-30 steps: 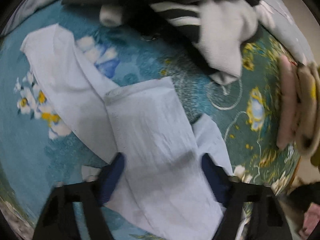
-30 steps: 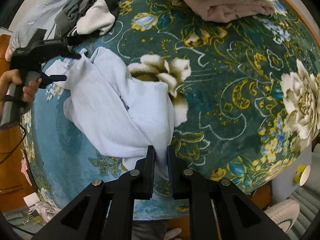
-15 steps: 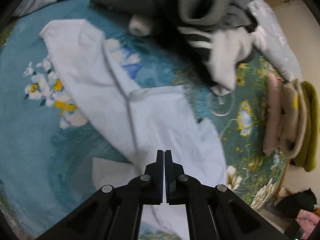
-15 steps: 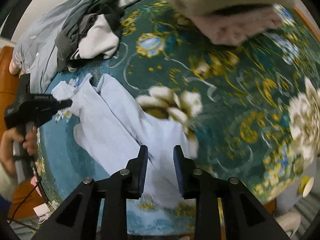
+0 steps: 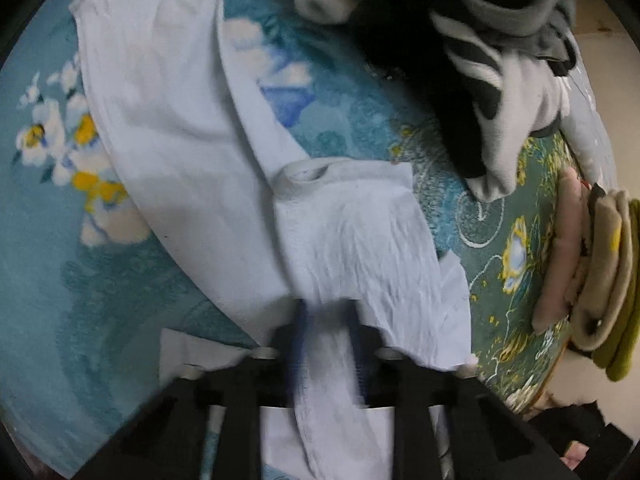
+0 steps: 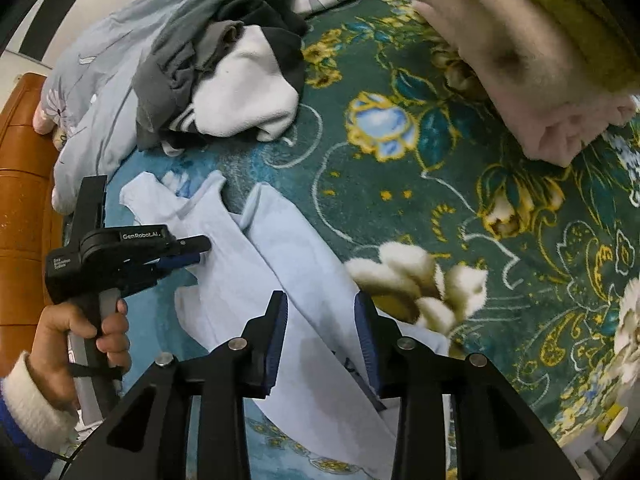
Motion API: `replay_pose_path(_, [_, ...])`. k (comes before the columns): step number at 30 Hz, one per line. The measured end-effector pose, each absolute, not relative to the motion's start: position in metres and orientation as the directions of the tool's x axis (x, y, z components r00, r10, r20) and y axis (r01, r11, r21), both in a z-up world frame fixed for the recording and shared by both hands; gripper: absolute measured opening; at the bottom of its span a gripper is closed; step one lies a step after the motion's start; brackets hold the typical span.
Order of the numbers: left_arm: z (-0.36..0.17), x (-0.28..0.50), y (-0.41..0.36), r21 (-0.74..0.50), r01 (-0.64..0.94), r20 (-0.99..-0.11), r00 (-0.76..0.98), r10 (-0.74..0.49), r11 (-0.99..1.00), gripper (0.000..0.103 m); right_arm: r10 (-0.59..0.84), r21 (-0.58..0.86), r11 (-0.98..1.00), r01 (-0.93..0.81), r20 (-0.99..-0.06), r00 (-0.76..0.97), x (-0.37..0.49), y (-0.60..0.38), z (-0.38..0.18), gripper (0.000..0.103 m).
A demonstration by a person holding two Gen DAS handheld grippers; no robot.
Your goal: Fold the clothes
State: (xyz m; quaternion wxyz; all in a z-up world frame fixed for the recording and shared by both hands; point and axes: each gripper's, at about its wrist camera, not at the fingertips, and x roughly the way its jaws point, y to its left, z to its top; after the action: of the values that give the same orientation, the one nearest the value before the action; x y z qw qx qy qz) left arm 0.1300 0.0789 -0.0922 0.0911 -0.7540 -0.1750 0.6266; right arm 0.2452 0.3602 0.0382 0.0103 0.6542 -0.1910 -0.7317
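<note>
Left gripper [image 5: 326, 344] now parted after being shut, right gripper [image 6: 322, 336] wider: pale blue garment [image 5: 192, 140] released between both jaws, fold apparently laid.

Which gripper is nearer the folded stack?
Right. The right gripper sits just below the folded stack; the left gripper is far across the shirt.

I count one pale shirt [image 6: 276, 280], one messy clothes pile [image 6: 224, 80], one folded stack [image 5: 592, 272] of about three pieces, one blanket [image 6: 400, 208], and my two claws.
</note>
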Motion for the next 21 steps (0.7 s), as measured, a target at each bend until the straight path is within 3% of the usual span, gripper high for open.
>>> replay_pose_path(7, [-0.058, 0.140, 0.074, -0.439, 0.066, -0.896, 0.037, 0.442, -0.896, 0.001, -0.265, 0.290, -0.915, -0.280, -0.956, -0.126, 0.254, 0.374, 0.031, 0.036])
replay_pose_path(12, [-0.007, 0.162, 0.079, -0.577, -0.053, -0.817, 0.003, 0.577, -0.815, 0.001, -0.260, 0.291, -0.906, -0.307, -0.956, -0.139, 0.252, 0.383, 0.031, 0.036])
replay_pose_path(15, [0.022, 0.184, 0.089, -0.622, -0.187, -0.779, 0.045, 0.626, -0.761, 0.001, -0.259, 0.298, -0.897, -0.327, -0.953, -0.158, 0.248, 0.390, 0.033, 0.036])
replay_pose_path(21, [0.014, 0.231, 0.097, -0.669, -0.223, -0.742, 0.237, 0.627, -0.708, 0.001, -0.298, 0.333, -0.885, -0.325, -0.942, -0.152, 0.236, 0.393, 0.026, 0.036])
